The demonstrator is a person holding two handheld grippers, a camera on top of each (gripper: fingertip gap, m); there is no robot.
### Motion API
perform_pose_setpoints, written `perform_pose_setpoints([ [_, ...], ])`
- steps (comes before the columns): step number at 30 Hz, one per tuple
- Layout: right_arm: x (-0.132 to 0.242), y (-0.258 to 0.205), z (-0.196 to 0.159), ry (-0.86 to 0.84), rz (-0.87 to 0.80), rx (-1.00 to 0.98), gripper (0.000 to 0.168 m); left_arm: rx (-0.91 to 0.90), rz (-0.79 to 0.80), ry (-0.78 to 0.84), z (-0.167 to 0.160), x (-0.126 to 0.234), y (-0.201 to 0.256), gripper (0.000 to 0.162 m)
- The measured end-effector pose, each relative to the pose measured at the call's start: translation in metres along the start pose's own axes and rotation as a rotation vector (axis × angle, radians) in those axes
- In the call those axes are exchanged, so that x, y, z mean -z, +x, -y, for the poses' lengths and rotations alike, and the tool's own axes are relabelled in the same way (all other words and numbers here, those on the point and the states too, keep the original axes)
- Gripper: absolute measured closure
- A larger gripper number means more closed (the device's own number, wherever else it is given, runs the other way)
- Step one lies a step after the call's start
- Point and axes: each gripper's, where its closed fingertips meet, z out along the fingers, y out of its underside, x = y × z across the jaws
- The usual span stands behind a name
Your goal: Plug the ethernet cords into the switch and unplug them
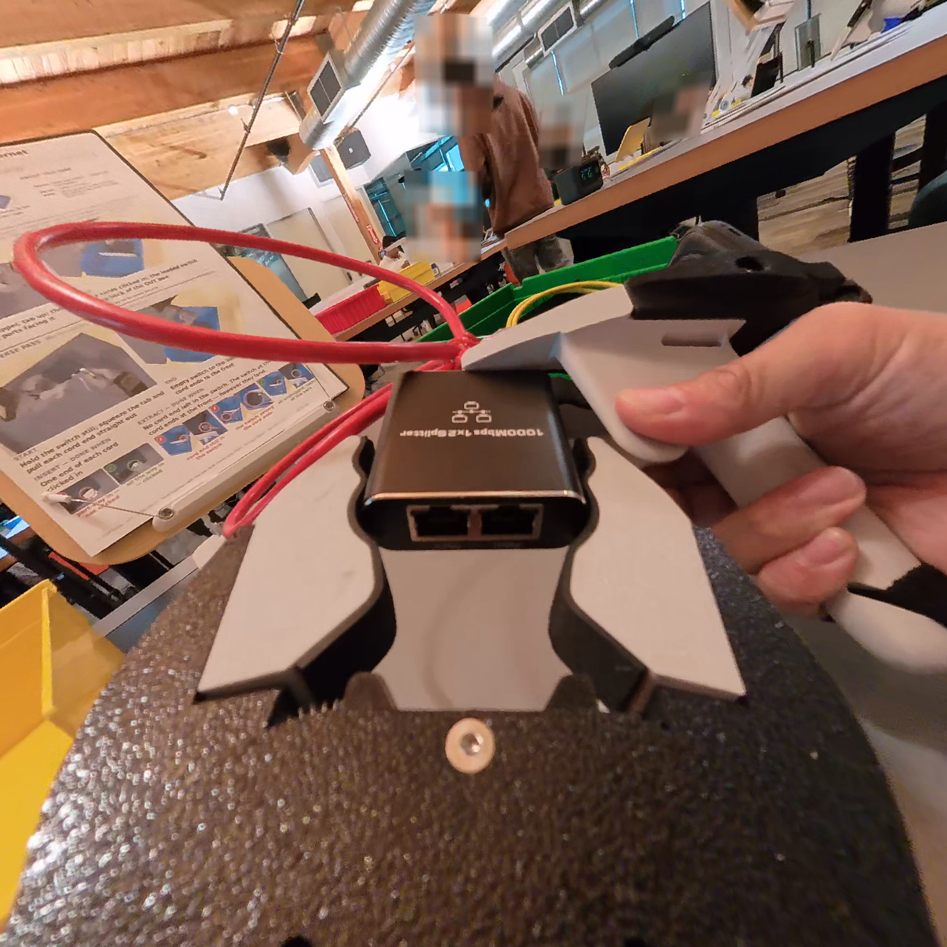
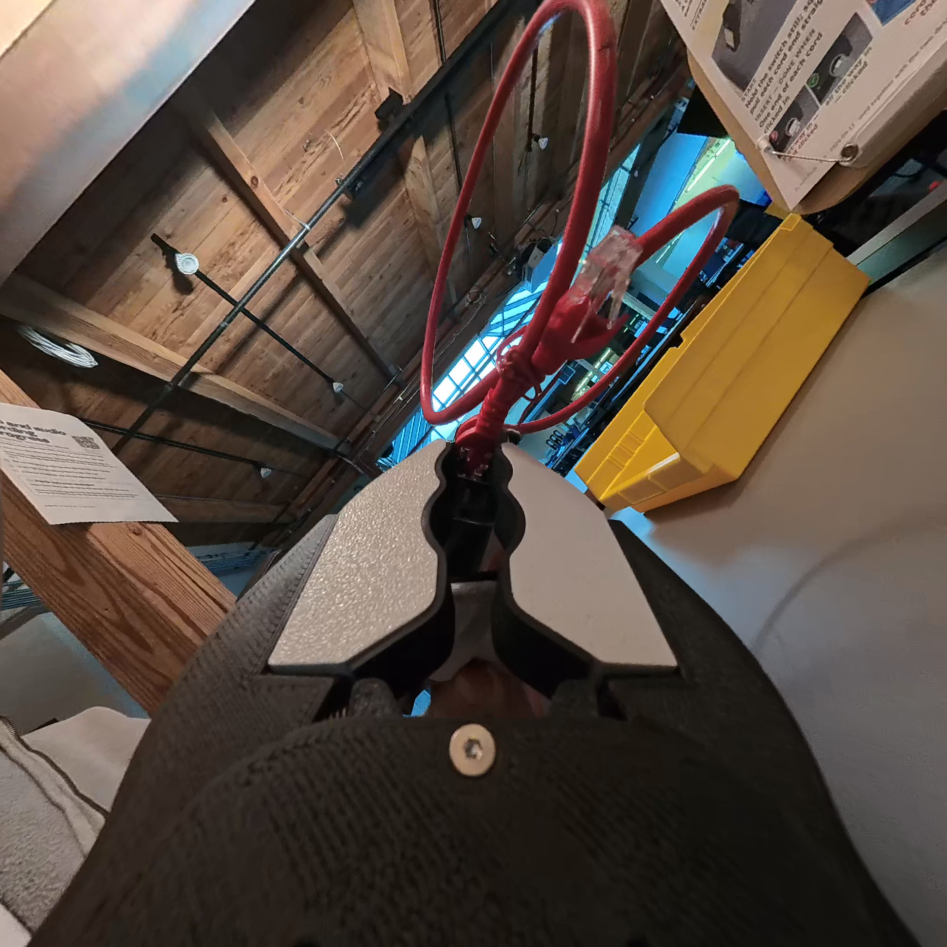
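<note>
- The left gripper (image 1: pixel 471 492), at the centre of the left wrist view, has its two grey fingers (image 1: pixel 302 563) clamped on the sides of a small black ethernet switch (image 1: pixel 474 451).
- The switch sits level between the fingertips, with two empty ports (image 1: pixel 474 521) facing the camera and printed markings on its top face.
- A red ethernet cord (image 1: pixel 205 333) loops from behind the switch toward the upper left of that frame, in front of a laminated instruction sheet (image 1: pixel 128 358) on a wooden board.
- At right in the same view, a hand (image 1: pixel 820 461) grips the handle of the right gripper (image 1: pixel 589 348), whose grey finger reaches in just behind the switch's far end.
- In the right wrist view, the right gripper (image 2: pixel 474 461) is closed on the red boot of a cord plug (image 2: pixel 474 440) at frame centre.
- Above it, the red cord (image 2: pixel 512 205) is coiled in loops, bound with a tie, and its free clear plug (image 2: pixel 607 271) sticks up.
- A yellow bin (image 2: pixel 733 369) lies on the grey table (image 2: pixel 820 615) at right of that frame; a green bin (image 1: pixel 563 282) with a yellow cable (image 1: pixel 553 292) shows behind the switch in the left view.
</note>
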Motion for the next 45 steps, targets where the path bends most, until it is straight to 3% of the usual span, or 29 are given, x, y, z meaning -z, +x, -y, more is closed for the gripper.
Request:
perform_pose_setpoints([
  [14,0.002,0.009,0.003,-0.123,-0.116,0.267,0.153,0.182,-0.06,-0.106,-0.018,-0.007,0.005,0.088],
  [17,0.003,0.008,0.003,-0.147,-0.119,0.318,0.153,0.197,-0.074,-0.113,-0.018,-0.007,0.007,0.088],
  [21,0.002,0.004,0.004,-0.119,-0.053,0.235,0.154,0.107,-0.037,-0.097,-0.013,-0.006,0.003,0.088],
  [35,0.003,0.001,0.004,-0.241,-0.11,0.503,0.155,0.217,-0.124,-0.103,-0.016,-0.006,0.009,0.088],
  [36,0.004,0.003,0.012,-0.204,-0.141,0.517,0.155,0.229,-0.128,-0.093,-0.015,-0.005,0.009,0.088],
  [38,0.026,-0.007,0.067,-0.009,-0.145,0.507,0.156,0.266,-0.104,-0.106,-0.024,0.002,0.0,0.088],
  [39,0.035,-0.01,0.079,-0.015,-0.161,0.539,0.156,0.32,-0.079,-0.091,-0.025,0.004,-0.008,0.088],
  [45,0.041,-0.013,0.08,-0.185,-0.255,0.733,0.156,0.208,-0.051,-0.105,-0.022,0.002,-0.01,0.088],
])
